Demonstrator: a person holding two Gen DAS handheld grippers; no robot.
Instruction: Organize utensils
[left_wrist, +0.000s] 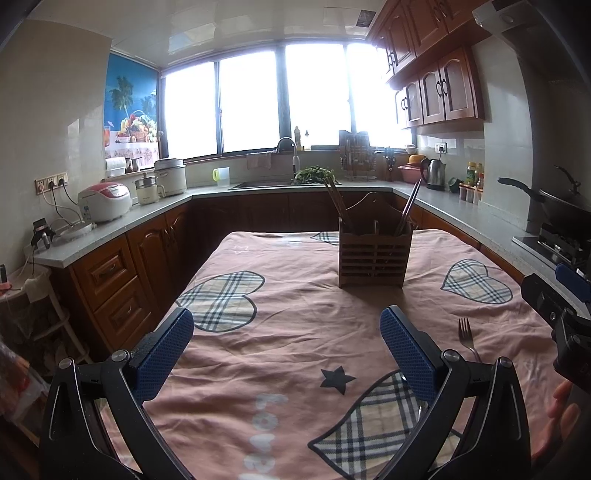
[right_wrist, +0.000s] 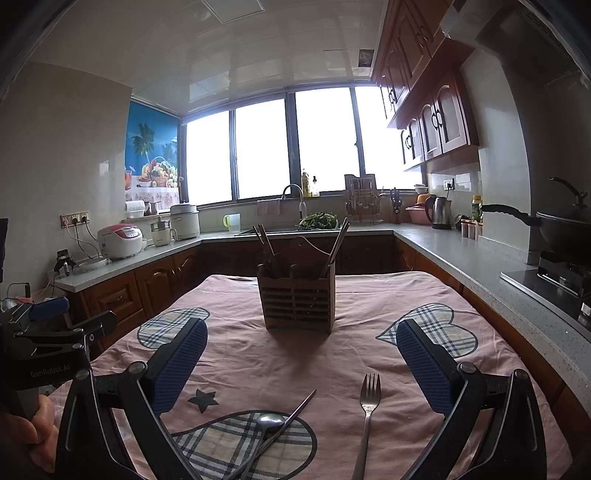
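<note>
A wooden slatted utensil holder (left_wrist: 373, 254) (right_wrist: 297, 297) stands on the pink cloth with chopsticks (right_wrist: 267, 253) leaning in it. A metal fork (right_wrist: 367, 413) (left_wrist: 468, 338) lies on the cloth in front of it. A metal spoon (right_wrist: 267, 424) and a metal chopstick (right_wrist: 291, 417) lie crossed on a plaid heart patch. My right gripper (right_wrist: 301, 363) hovers open above the fork and spoon, holding nothing. My left gripper (left_wrist: 286, 356) is open over bare cloth, left of the fork. The other gripper shows at each view's edge.
The table wears a pink cloth (left_wrist: 295, 325) with plaid hearts. Counters wrap around it: a rice cooker (left_wrist: 105, 201) at left, a sink (left_wrist: 280, 182) under the window, a kettle (left_wrist: 434, 173) and a wok (left_wrist: 554, 201) on the stove at right.
</note>
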